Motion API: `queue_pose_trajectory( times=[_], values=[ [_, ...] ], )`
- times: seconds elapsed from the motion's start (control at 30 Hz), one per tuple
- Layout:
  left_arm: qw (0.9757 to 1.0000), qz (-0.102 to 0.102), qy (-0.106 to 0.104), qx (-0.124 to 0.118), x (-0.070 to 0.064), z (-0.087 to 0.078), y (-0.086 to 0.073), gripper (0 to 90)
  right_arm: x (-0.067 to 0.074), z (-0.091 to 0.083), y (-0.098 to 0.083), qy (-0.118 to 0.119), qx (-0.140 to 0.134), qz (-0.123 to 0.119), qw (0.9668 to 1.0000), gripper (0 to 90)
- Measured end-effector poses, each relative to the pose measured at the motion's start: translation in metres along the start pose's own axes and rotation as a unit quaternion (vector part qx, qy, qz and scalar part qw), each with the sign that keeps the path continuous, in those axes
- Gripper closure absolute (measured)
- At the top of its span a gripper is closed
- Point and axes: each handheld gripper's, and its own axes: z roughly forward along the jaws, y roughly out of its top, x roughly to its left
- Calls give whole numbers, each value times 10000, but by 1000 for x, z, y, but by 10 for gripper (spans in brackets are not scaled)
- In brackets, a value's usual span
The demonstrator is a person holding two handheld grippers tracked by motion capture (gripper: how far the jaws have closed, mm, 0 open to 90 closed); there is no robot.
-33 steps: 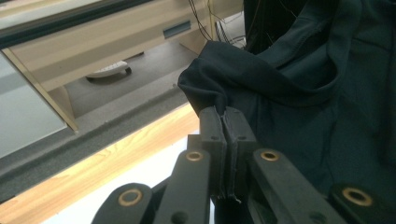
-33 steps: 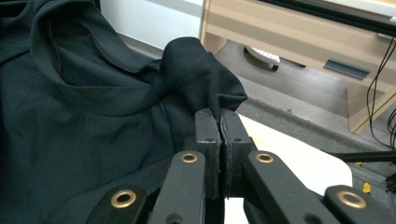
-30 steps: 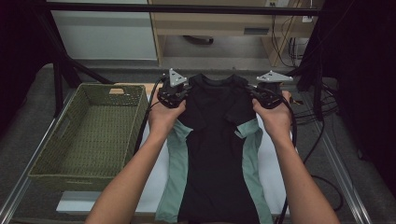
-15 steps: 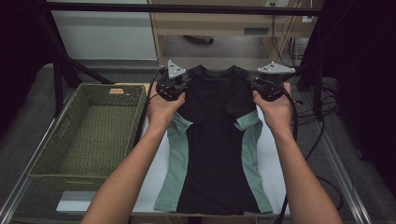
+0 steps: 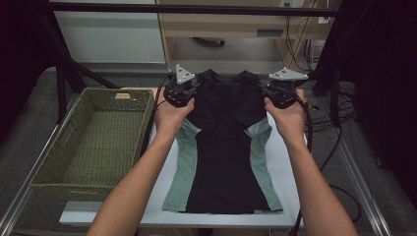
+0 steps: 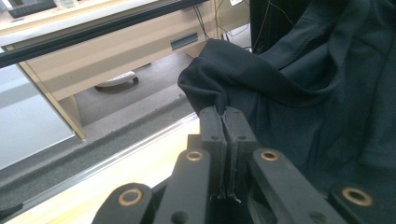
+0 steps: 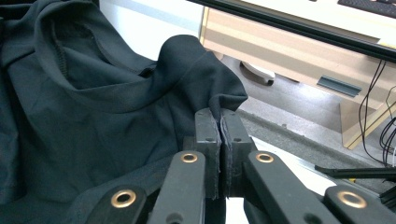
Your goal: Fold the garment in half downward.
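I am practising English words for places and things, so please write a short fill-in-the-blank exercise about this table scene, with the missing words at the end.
1. The left gripper and the right gripper are both shut on the black ____.
2. The side panels of the shirt are pale ____.
3. The woven basket stands to the ____ of the shirt in the high view.
4. The basket holds ____.

Missing words: shirt; green; left; nothing

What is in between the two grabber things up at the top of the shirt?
In the high view, the black collar part of the shirt stretches between the left gripper and the right gripper. Each is shut on a shoulder.
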Motion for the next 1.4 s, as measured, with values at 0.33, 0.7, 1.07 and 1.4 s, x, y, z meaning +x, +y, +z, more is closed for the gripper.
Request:
queue_pose_trajectory(
  times=[0.33,0.7,1.07,1.4],
  values=[
    [10000,-4,-2,-11,-2,1,-3,877,0,2,-3,-1,-2,60,10000,882],
    [9998,74,61,-161,-1,3,4,877,-3,4,0,-70,-62,111,9999,881],
    [9995,52,102,-290,4,7,22,876,-8,8,17,-170,-179,113,9996,881],
    [9999,7,85,-142,2,16,10,877,-10,13,4,-192,-79,171,9996,881]
  ],
)
